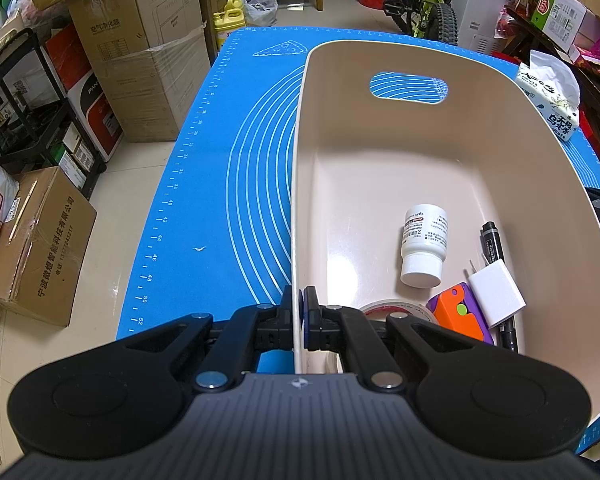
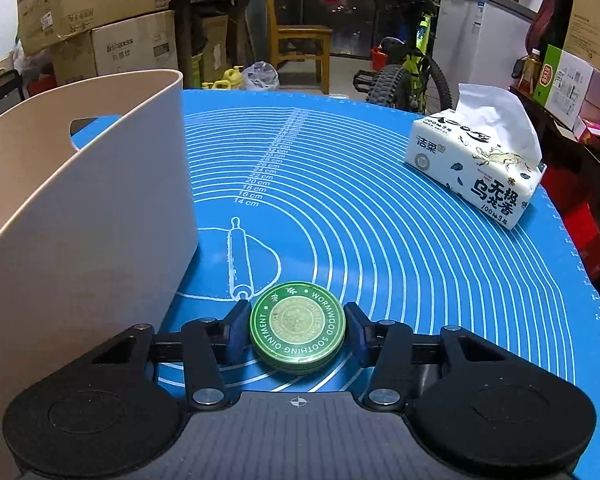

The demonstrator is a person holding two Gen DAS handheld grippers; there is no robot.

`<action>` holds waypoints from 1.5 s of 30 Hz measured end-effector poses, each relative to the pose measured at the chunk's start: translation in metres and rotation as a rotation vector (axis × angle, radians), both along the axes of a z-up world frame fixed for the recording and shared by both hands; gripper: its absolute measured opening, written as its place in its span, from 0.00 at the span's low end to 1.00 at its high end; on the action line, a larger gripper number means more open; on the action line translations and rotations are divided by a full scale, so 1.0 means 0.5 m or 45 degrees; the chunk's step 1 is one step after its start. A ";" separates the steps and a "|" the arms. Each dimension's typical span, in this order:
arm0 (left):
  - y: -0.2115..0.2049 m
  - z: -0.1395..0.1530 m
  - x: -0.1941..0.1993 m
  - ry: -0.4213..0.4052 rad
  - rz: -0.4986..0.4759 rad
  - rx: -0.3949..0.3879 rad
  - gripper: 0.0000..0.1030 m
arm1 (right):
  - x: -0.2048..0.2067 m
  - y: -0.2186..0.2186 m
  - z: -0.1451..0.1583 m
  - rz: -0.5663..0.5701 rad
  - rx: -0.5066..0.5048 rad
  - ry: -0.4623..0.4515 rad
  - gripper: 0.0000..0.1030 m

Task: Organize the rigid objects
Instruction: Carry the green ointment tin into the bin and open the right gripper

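Here the biggest thing on my table is the blue baking mat [image 2: 380, 208], spread over the whole top so that everything rests on one flat, grippy surface. On it stands the beige bin [image 1: 480, 152], the place where the rigid things are being gathered. My left gripper [image 1: 299, 304] has its jaws pressed together on the bin's near side wall, one pad outside and one inside, and I judge that grip is there to keep the light tub from sliding while the other hand loads it. A tissue pack [image 2: 476, 164] sits far off to the right on the mat (soft, so probably not part of the sorting).

Inside the bin, bunched at its near end, lie a white pill bottle [image 1: 422, 244] on its side, a roll of tape [image 1: 396, 308] partly hidden behind my jaws, an orange and purple toy [image 1: 460, 312], a white charger plug [image 1: 496, 292] leaning on the toy, and a black marker [image 1: 496, 256] along the right wall.

The last loose piece is the green ointment tin [image 2: 297, 326], flat on the mat just right of the bin. My right gripper [image 2: 298, 332] straddles it, jaws half closed across its width, pads at its rim; whether they press yet I cannot tell for certain. Gripping it by the edge looks the sensible way to lift so low a disc.
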State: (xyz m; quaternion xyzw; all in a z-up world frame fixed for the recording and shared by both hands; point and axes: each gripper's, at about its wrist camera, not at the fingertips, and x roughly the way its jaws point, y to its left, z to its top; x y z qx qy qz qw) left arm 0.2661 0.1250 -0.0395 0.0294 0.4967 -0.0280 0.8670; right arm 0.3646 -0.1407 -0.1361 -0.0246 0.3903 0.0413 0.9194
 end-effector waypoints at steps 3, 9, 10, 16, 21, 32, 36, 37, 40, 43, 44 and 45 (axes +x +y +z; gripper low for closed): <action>-0.001 0.000 0.000 -0.001 -0.001 0.001 0.05 | -0.006 0.001 0.001 0.003 -0.020 -0.007 0.53; -0.001 0.000 0.000 -0.001 -0.001 0.004 0.05 | -0.034 0.004 0.025 0.004 -0.085 -0.027 0.53; 0.000 0.000 0.000 0.000 0.000 0.001 0.05 | -0.042 0.006 0.032 0.018 -0.115 -0.036 0.53; 0.002 0.000 0.000 0.000 0.002 0.002 0.05 | -0.083 -0.007 0.095 0.034 -0.097 -0.086 0.53; 0.004 0.000 0.000 0.000 0.002 0.001 0.05 | -0.110 -0.003 0.155 0.055 -0.074 -0.130 0.53; 0.003 0.000 0.001 0.000 0.002 0.003 0.05 | -0.150 0.072 0.283 0.168 -0.042 -0.278 0.54; 0.004 0.000 0.001 0.000 0.002 0.002 0.05 | -0.152 0.121 0.292 0.247 -0.047 -0.277 0.54; 0.004 0.000 0.001 0.001 0.002 0.001 0.05 | -0.152 0.133 0.292 0.266 -0.049 -0.275 0.54; 0.003 0.000 0.001 0.000 0.002 0.002 0.05 | -0.149 0.166 0.283 0.305 -0.033 -0.249 0.53; 0.003 0.000 0.001 0.000 0.001 0.004 0.05 | -0.143 0.196 0.267 0.337 -0.021 -0.190 0.54; 0.003 0.000 0.001 0.000 0.000 0.004 0.05 | -0.140 0.208 0.259 0.352 -0.032 -0.167 0.53; 0.004 0.000 0.001 -0.001 0.000 0.004 0.05 | -0.138 0.221 0.252 0.371 -0.044 -0.140 0.53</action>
